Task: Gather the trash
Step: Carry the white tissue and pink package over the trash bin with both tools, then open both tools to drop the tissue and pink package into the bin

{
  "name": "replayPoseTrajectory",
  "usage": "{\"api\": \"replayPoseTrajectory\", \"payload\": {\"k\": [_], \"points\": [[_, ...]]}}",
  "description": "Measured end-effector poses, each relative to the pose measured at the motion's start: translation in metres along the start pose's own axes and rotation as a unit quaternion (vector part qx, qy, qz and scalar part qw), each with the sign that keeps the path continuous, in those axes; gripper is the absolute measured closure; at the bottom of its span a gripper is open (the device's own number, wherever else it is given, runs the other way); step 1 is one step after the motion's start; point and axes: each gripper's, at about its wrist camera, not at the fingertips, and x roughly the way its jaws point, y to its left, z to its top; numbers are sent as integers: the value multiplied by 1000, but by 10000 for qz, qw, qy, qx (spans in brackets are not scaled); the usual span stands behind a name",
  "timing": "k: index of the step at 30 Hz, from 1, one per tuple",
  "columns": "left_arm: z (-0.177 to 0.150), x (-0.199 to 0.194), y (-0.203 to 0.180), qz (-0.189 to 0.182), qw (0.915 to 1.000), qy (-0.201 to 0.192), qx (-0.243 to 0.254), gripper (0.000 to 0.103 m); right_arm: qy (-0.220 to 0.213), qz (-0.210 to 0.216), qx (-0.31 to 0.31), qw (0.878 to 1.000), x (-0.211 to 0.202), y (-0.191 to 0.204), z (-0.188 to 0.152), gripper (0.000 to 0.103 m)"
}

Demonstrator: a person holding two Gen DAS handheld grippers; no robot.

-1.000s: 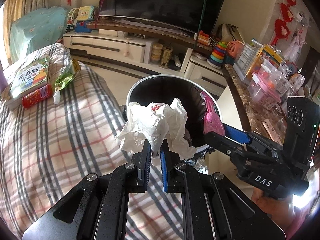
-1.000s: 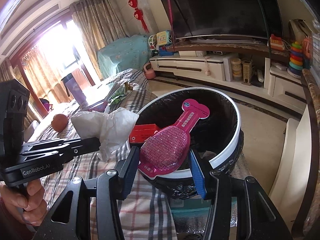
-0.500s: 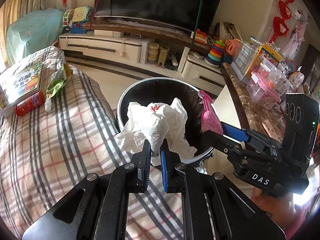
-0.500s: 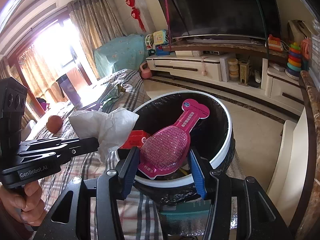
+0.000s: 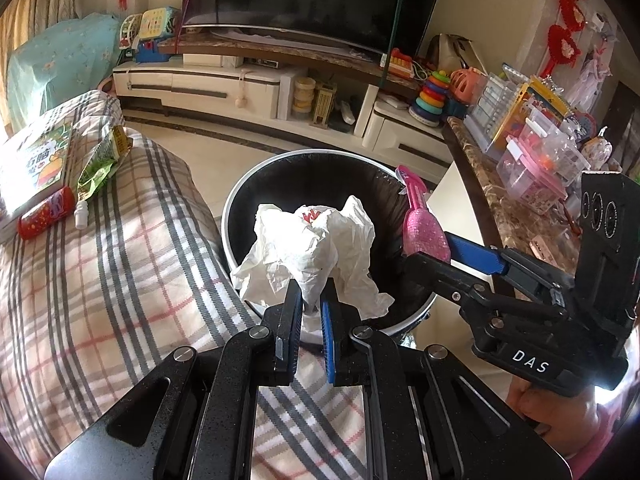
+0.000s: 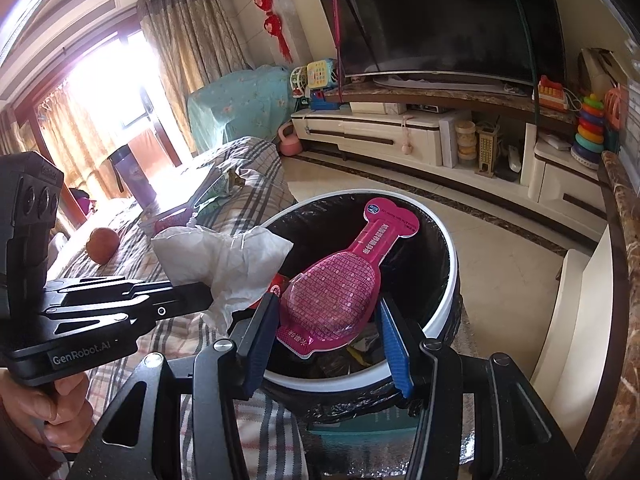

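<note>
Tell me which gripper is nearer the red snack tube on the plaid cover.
Left. The left gripper holds crumpled paper beside the red snack tube's plaid cover; the right gripper is over the bin.

The plaid-covered bed (image 5: 100,264) carries a picture book (image 5: 34,164), a red tube (image 5: 46,218), a green snack pouch (image 5: 98,164) and a small white bottle (image 5: 81,215). An orange fruit (image 6: 103,245) lies farther along it. The trash bin (image 5: 240,200) stands on the tiled floor (image 5: 216,156) beside the bed.
</note>
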Motion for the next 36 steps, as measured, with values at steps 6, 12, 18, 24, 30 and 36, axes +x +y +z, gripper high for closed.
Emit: {"api": "replayPoseTrajectory", "payload": {"k": [6,12,18,24,30,36], "points": [[4,5,-3,9,10000,42,30,95,49,-29,-35,10000,4,-3,2,53],[9,8,-6,-12,10000,58,55,94,84,-52,-51,9999,7,-6,3,52],[12,13,-8,0,9999,86,63,94,96,-93,-65,9999,8,-9,6,52],[14,15,-9,19,9999,103,79,94,84,-102,-87,9999,8,-10,8,52],[16,18,-9,31,9999,115,90,94,103,-95,-111,9998,9,-10,10,52],[18,19,-9,49,9999,115,93,94,143,-97,-159,9997,13,-11,12,52]]}}
